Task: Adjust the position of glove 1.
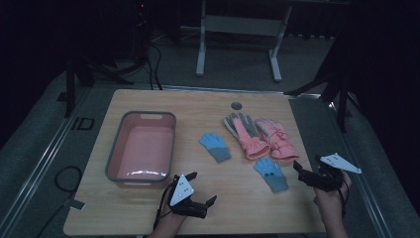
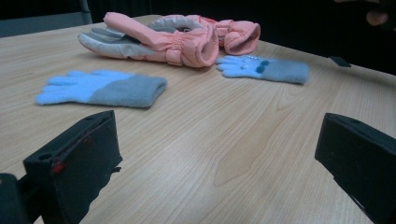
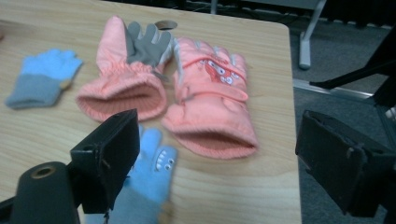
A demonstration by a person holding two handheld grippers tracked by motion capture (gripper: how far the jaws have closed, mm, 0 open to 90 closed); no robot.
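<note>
Two small blue-and-grey knit gloves lie flat on the wooden table (image 1: 148,101): one (image 1: 215,146) mid-table, the other (image 1: 271,173) nearer the front right. Behind them lie two pink ski gloves, one grey palm up (image 1: 245,134), one with a cartoon print (image 1: 277,140). My left gripper (image 1: 202,189) hovers open near the front edge, facing the mid-table blue glove (image 2: 102,88). My right gripper (image 1: 307,162) is open at the right edge, just right of the nearer blue glove (image 3: 152,177), with the printed pink glove's (image 3: 210,93) cuff ahead of its jaws.
A pink basin (image 1: 171,144) with a grey rim stands empty on the table's left half. A round cable hole (image 1: 236,105) sits near the far edge. Beyond the table are a white desk frame (image 1: 237,29) and dark tripod legs (image 1: 337,89) at the right.
</note>
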